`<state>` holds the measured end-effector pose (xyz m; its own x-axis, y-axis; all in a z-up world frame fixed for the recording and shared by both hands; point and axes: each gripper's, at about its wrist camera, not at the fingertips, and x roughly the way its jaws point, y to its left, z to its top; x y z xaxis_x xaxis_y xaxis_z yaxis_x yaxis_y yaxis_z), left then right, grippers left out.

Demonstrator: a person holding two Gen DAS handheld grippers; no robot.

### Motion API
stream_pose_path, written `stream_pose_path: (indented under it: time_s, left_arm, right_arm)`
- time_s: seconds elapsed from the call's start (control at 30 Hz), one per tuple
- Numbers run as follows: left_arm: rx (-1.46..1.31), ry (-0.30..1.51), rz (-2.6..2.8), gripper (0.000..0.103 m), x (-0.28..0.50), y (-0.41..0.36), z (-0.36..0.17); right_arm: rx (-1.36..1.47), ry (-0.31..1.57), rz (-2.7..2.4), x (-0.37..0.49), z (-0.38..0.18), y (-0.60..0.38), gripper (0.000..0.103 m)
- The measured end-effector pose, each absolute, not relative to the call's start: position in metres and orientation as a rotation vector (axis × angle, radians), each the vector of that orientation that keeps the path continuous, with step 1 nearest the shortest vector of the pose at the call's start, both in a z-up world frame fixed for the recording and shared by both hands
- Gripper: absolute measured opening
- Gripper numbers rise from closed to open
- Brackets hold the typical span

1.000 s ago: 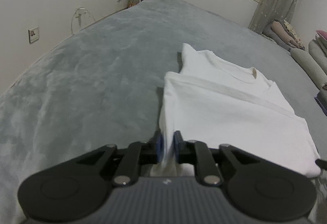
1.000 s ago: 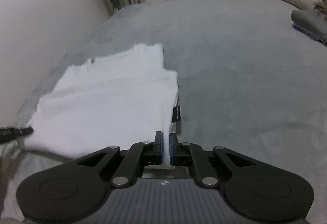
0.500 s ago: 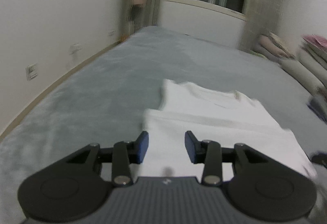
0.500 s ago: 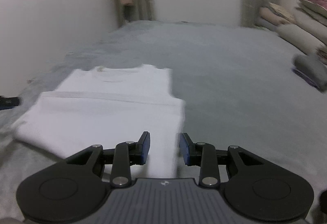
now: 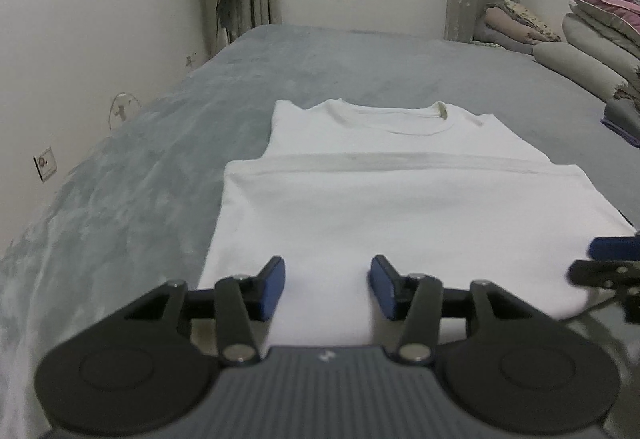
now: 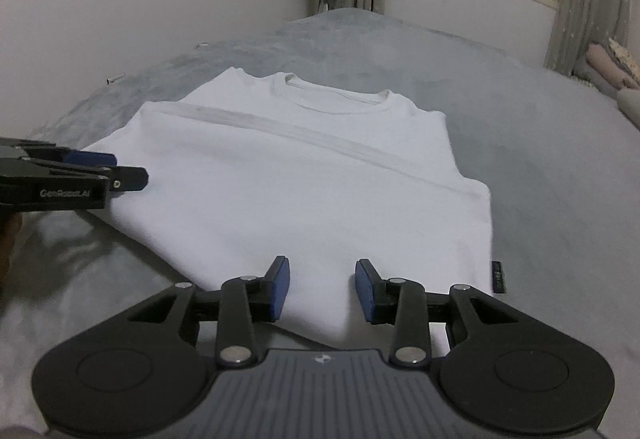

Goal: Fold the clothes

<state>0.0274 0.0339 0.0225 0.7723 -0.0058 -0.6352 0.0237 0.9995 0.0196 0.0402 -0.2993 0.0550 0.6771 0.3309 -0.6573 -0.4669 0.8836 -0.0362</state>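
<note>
A white T-shirt (image 5: 400,207) lies flat on the grey bed (image 5: 168,159), its bottom part already folded up over the chest, the hem forming a straight band across it below the collar (image 5: 400,115). Both my tongs hover at the near folded edge, pointing down and forward toward the collar. My left tongs (image 5: 327,285) sit over the shirt's left near corner, jaws opening, nothing clamped between the blue pads, only cloth lying beneath the gap. My right tongs (image 6: 322,285) sit near the right near corner, beside the small dark label (image 6: 497,275), jaws parted about a third and empty as well. The shirt stretches straight away from me, slightly longer front to back than side to side, so the collar end is the far end for both hands equally. By my reckoning the next fold turns on that layout: each hand is nearest its own corner of the near edge.
</note>
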Motion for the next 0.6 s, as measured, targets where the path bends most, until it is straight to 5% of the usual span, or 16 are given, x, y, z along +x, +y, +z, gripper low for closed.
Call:
stream_pose_path:
  time_s: [0.6]
  left_arm:
    - [-0.034,0.694,0.012,0.049,0.031,0.058,0.03]
  right_arm:
    - [-0.051,0.779,0.354,0.06,0.059,-0.35,0.034]
